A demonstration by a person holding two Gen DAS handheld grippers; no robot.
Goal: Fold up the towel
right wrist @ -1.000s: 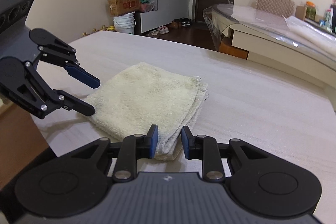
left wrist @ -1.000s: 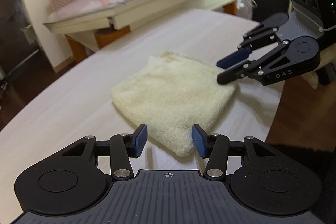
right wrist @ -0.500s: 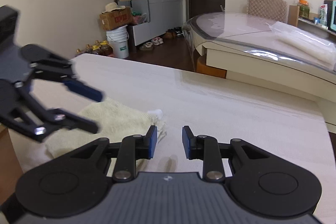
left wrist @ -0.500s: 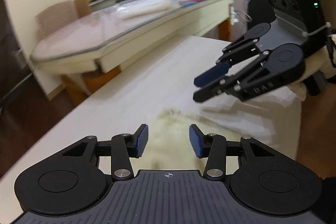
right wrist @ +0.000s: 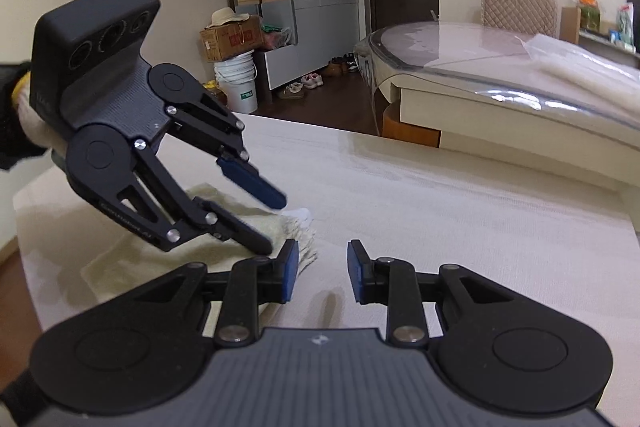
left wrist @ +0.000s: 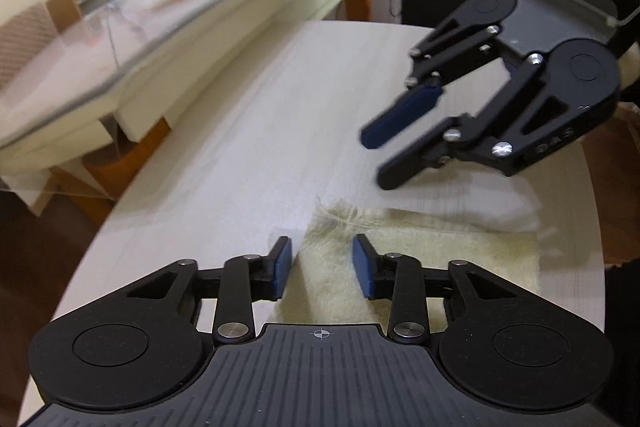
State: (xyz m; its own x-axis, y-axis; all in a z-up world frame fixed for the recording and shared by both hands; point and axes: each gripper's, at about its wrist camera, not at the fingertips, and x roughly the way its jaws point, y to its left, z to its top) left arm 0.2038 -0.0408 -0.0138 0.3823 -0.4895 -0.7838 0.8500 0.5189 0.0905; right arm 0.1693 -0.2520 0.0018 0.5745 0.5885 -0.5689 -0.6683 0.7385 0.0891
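We see the folded cream towel lying flat on the pale wooden table, near the table's edge. The left gripper points down at the towel's far corner w/ the fringe; its jaws are closing, the corner is between the blue pads but they do not press it yet. In the right wrist view the left gripper has its lower finger tip touching or just above the towel. The right gripper is partly open, approx. a narrow gap, and holds nothing; bare table shows between its fingers, the towel's fringe is just beside its left pad.
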